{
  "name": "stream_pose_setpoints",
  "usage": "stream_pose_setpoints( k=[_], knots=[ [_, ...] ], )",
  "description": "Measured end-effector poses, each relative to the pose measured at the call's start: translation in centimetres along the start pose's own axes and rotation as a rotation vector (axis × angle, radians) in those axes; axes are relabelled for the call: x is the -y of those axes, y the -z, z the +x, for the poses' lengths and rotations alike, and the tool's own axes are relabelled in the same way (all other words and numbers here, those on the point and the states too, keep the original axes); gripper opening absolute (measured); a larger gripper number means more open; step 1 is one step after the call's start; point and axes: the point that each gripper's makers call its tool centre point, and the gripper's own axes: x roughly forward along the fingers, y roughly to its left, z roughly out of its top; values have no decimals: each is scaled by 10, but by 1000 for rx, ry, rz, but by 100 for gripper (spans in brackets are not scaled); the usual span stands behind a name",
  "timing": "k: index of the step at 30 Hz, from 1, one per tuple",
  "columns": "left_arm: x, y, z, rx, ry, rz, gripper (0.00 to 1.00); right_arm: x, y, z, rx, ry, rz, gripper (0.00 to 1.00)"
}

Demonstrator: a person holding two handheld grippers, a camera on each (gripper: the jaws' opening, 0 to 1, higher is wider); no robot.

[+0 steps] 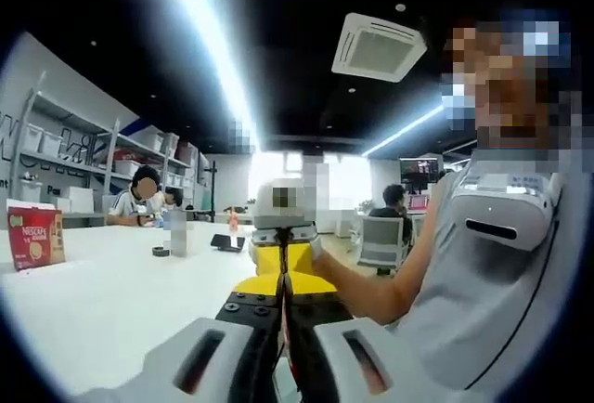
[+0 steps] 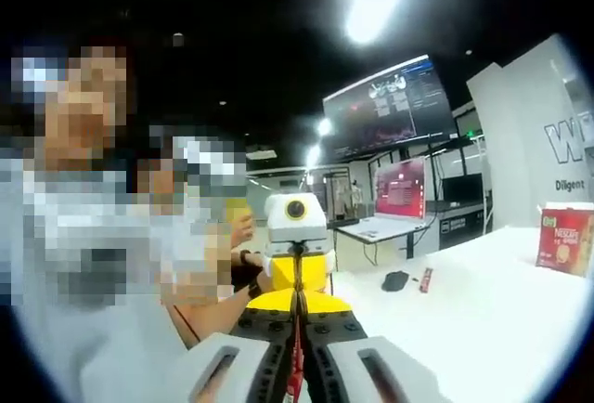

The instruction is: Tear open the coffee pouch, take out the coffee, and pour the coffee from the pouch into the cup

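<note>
Both grippers (image 1: 283,347) (image 2: 299,352) pinched on red pouch (image 2: 296,380).

Low in the left gripper view we see our left gripper (image 1: 283,329): two pale grey jaws with dark oblong slots, black inner blocks dotted with small screws. Beyond it stands our other tool, a yellow body under a white top. At the right of that frame our torso wears a light grey sleeveless top (image 1: 483,310) with a white device (image 1: 506,208) strapped at the chest. The right gripper (image 2: 299,347) looks alike from its own view: grey slotted jaws, black screwed blocks.
</note>
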Motion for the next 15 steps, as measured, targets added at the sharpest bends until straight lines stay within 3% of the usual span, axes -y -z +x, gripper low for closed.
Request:
stream_pose_setpoints(
  k=[15],
  knots=[
    [4,0,0,11,23,-2,7,0,0,-1,11,-3,-23,2]
  ],
)
